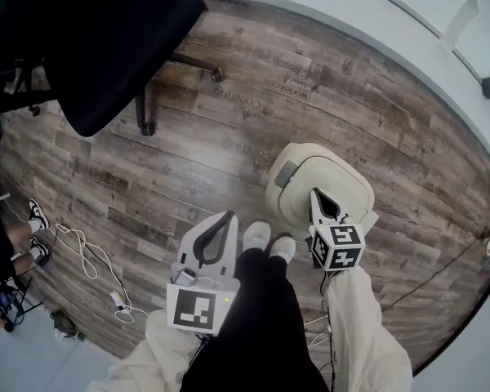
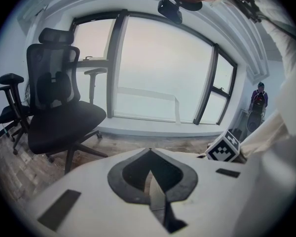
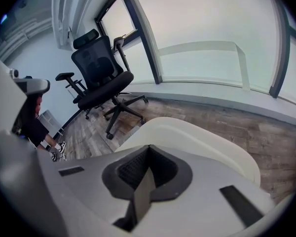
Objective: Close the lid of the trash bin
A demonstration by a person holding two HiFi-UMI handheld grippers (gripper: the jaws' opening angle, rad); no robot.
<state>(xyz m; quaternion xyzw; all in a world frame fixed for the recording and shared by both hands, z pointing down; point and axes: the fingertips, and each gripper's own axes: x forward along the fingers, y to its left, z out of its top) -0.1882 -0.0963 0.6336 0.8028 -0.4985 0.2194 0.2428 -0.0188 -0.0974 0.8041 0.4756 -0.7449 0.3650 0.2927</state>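
The cream trash bin (image 1: 322,182) stands on the wood floor just ahead of the person's shoes, its lid lying flat on top with a grey tab (image 1: 287,172) at the left rim. My right gripper (image 1: 315,193) hovers over the bin's near edge, shut and empty; in the right gripper view the rounded lid (image 3: 207,139) fills the space just beyond the jaw tips (image 3: 148,147). My left gripper (image 1: 229,215) is held to the left of the bin, over bare floor, also shut with nothing in it (image 2: 149,151). The bin does not show in the left gripper view.
A black office chair (image 1: 106,47) stands at the back left, its wheeled base (image 1: 147,125) toward the bin. White cables (image 1: 90,260) trail on the floor at the left beside another person's shoes (image 1: 37,215). A window wall (image 2: 163,78) curves round the far side.
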